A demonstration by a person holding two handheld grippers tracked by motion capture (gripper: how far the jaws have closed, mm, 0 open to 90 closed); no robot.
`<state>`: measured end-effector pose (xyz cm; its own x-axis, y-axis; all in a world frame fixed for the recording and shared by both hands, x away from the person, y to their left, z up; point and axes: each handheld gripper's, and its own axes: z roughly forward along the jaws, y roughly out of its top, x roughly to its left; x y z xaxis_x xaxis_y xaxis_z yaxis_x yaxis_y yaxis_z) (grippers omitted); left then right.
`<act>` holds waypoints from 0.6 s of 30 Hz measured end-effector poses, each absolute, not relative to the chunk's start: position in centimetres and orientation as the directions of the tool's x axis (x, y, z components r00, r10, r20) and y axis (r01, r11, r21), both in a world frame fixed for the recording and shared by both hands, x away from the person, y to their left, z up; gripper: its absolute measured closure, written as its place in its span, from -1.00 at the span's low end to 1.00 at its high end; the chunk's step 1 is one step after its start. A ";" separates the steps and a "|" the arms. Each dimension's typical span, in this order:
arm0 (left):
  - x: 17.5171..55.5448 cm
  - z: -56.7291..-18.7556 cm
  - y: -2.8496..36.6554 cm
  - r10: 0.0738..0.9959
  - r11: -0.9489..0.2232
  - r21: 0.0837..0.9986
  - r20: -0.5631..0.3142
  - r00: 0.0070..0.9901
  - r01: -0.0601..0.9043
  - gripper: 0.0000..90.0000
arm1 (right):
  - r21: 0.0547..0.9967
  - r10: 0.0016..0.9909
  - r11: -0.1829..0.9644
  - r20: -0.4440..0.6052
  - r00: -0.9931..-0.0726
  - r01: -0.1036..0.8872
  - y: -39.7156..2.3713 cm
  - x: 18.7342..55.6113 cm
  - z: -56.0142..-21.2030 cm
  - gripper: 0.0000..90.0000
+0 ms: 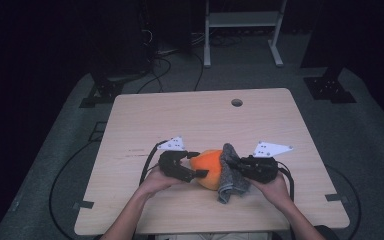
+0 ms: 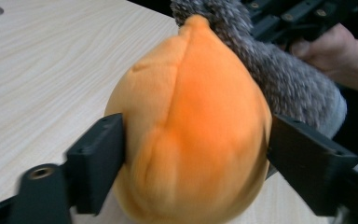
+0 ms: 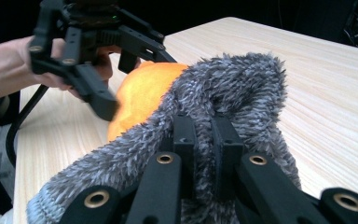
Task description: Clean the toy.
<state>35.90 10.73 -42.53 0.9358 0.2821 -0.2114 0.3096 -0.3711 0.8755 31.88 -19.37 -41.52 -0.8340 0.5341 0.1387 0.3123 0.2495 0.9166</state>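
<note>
A person sits at a light wooden table (image 1: 145,115) holding a gripper in each hand, both meeting at a soft bundle near the table's front middle. The bundle is a rounded orange plush object (image 1: 208,168) pressed against a fuzzy grey sock (image 1: 229,175) that lies on its right side, draped partly over it. The left gripper (image 1: 197,164) comes in from the left, its jaws spread wide around the orange plush; in the left gripper view the pads sit at either side of the plush (image 2: 191,130), and it is unclear whether they press on it. The right gripper (image 1: 236,165) comes in from the right, its jaws drawn narrow and pinching a fold of the grey sock (image 3: 233,93), as the right gripper view shows up close.
</note>
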 end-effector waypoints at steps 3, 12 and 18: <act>35.7 -43.0 10.2 0.290 -0.380 0.879 -0.182 0.939 0.288 -0.50 | 0.915 0.544 0.229 0.162 -0.823 0.332 -20.0 32.1 -41.9 0.82; 35.7 -42.3 10.5 0.318 -0.320 0.894 -0.211 0.924 0.314 0.03 | 0.894 0.580 0.260 0.159 -0.799 0.366 -22.1 31.1 -43.0 0.82; 35.3 -41.6 9.8 0.309 -0.336 0.891 -0.203 0.929 0.306 0.07 | 0.940 0.509 0.245 0.083 -0.857 0.237 -19.6 30.1 -40.0 0.82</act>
<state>35.28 9.77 -41.60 0.9292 0.3090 -0.2027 0.3061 -0.3365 0.8905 30.10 -19.60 -40.00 -0.8566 0.5093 0.0829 0.2368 0.2452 0.9401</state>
